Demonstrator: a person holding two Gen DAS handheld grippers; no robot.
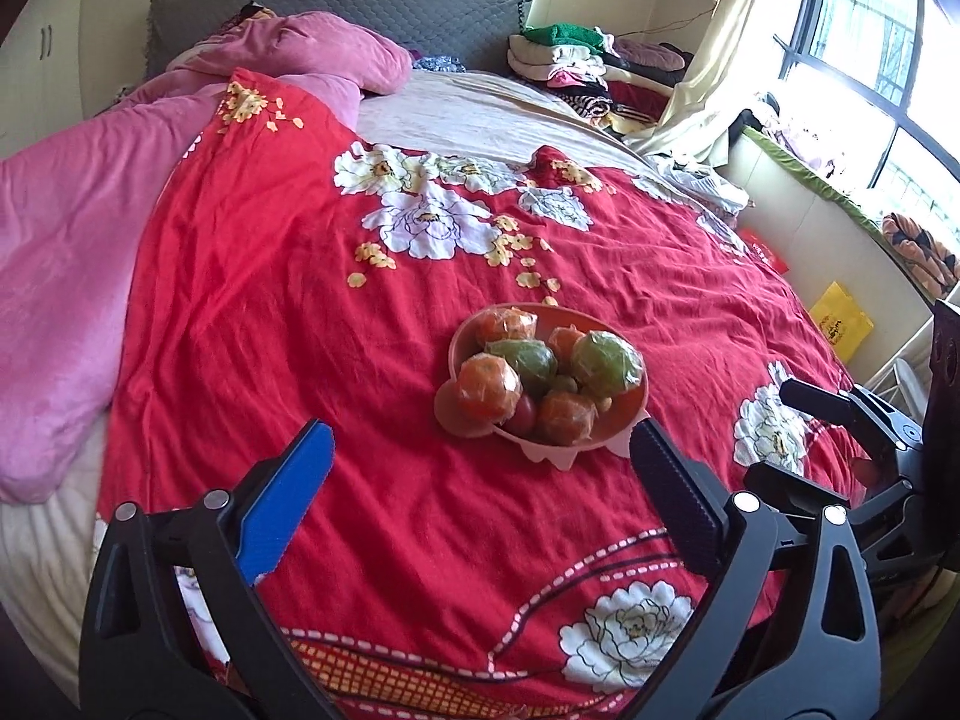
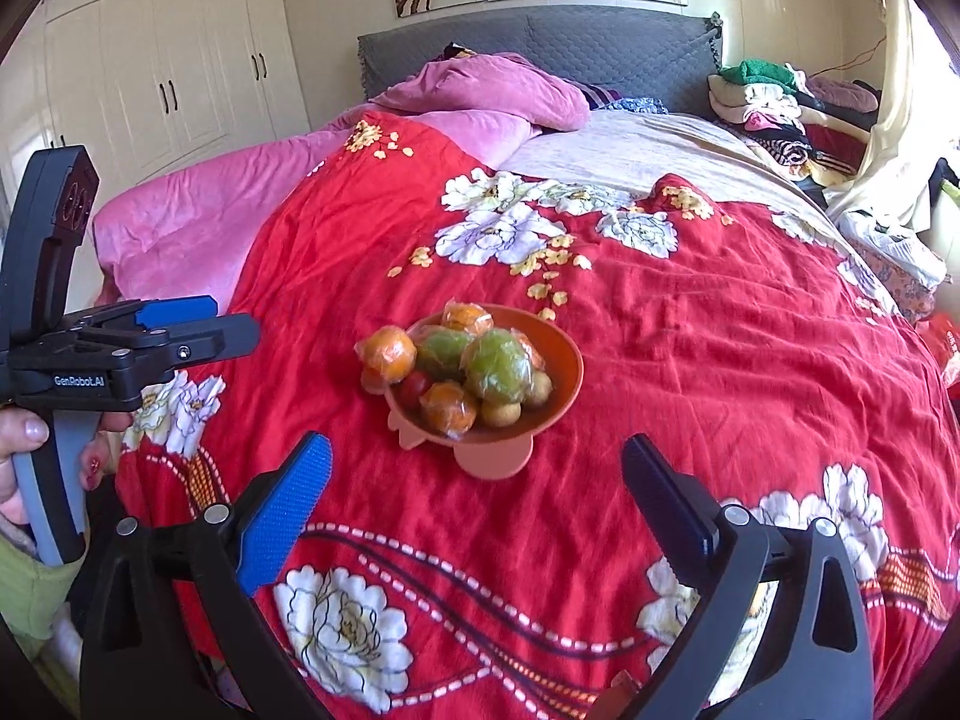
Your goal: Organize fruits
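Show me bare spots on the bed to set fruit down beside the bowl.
Free: red floral bedspread right of the pink bowl, toward the window side; also the strip between the bowl and the right tongs. Left of the bowl, cover is bare up to the pink blanket. Crowded: the bowl, heaped with wrapped fruit; clothes pile by the headboard.

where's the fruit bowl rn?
The fruit bowl sits on the red floral bedspread, centre in both wrist views, just ahead of the open left gripper and right gripper; neither touches it.
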